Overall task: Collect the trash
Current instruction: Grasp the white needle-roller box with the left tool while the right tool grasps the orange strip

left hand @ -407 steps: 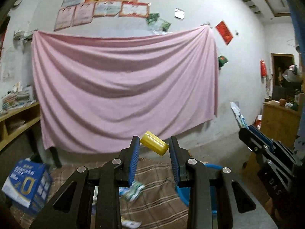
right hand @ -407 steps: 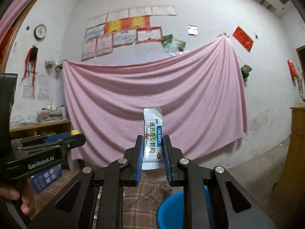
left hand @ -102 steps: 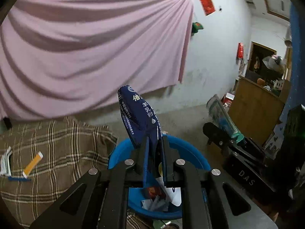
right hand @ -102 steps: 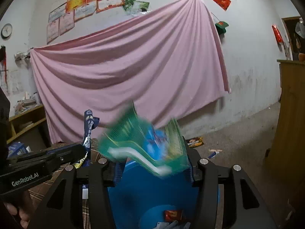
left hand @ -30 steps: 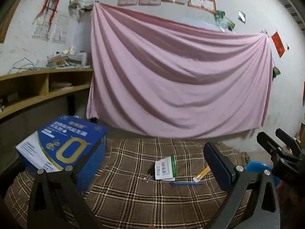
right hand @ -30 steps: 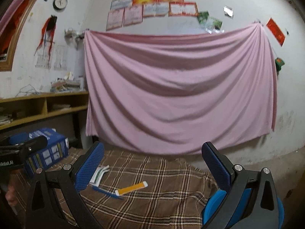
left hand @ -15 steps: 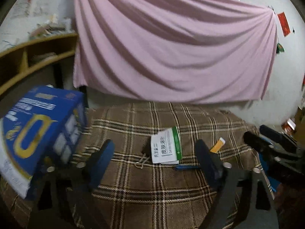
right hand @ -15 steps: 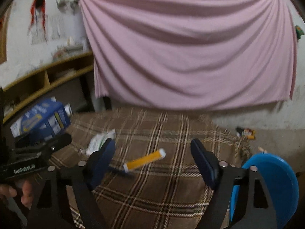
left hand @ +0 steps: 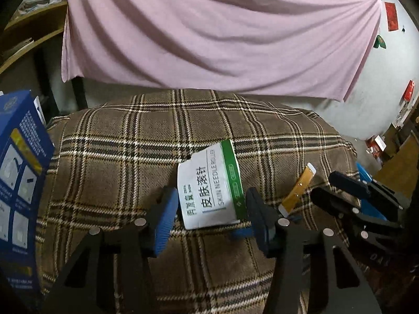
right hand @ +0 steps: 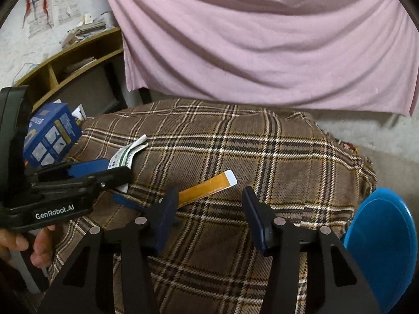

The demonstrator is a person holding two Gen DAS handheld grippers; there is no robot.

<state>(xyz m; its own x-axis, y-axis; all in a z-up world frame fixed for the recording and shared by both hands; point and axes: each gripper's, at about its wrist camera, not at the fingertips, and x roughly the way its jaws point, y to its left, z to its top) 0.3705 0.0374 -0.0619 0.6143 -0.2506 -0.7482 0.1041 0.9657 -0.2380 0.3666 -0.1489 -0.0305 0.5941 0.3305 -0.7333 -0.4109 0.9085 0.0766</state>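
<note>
both claws lower, closing round litter

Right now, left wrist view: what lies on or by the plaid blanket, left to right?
Blue box → white-and-green packet, between the closing left gripper's jaws, not yet pinched → yellow strip → right gripper.

Brown plaid blanket (left hand: pixel 110 172), white-green packet (left hand: pixel 209 191), pink sheet (left hand: pixel 209 31)

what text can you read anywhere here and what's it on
"皮肤滚针" and "SKIN NEEDLE ROLLER": white and green packet, lying on the plaid cloth.
"GenRobot.AI": body of the left tool.
Blue box: print too small to read.
Orange strip: print too small to read.
</note>
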